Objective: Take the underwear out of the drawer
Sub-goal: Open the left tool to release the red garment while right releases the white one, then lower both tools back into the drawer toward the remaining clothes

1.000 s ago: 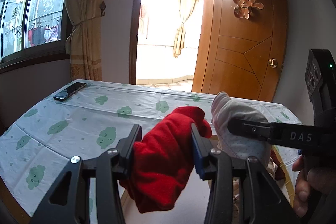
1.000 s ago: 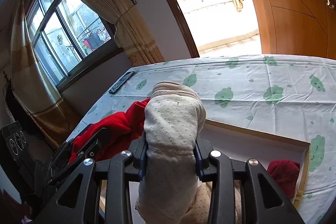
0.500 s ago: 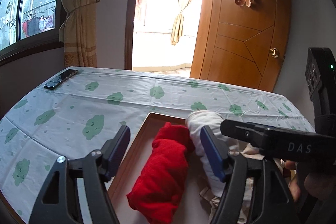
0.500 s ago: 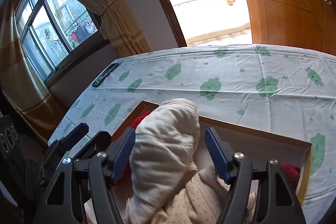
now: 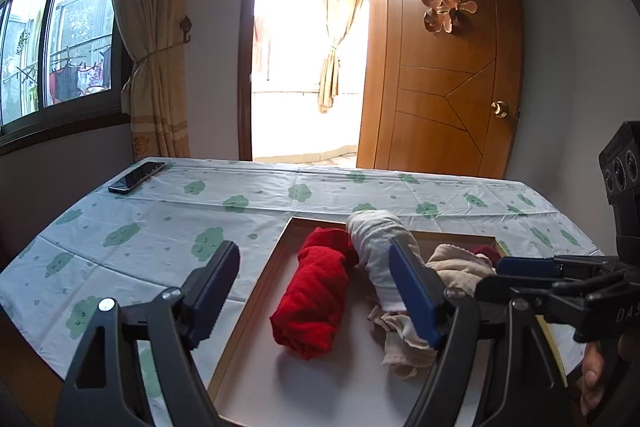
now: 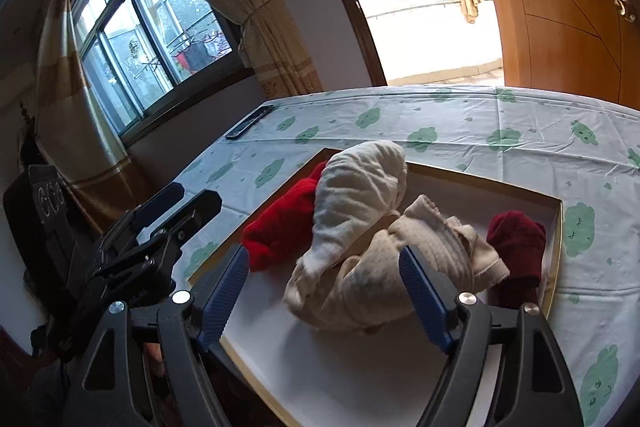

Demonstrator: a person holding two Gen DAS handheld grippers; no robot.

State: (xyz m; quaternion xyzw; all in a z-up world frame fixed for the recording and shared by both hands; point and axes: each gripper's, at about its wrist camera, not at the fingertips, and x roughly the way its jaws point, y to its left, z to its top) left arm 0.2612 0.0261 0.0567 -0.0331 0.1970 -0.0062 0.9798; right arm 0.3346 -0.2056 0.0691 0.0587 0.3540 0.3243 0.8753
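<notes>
Both grippers hang over the drawer [image 5: 256, 291] on the counter [image 5: 168, 211], jaws opening, pads clear of cloth. The left gripper [image 5: 316, 291] frames the red roll [image 5: 316, 291], the right gripper [image 6: 324, 287] the cream roll [image 6: 356, 195]; both lie inside. Removal looks not yet done; next, close on a roll and lift it over the rim

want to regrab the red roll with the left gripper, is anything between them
Nothing visible does. The red roll lies in the drawer straight ahead of the left gripper, whose opening jaws are bare. The white roll lies beside it, on its right.
</notes>
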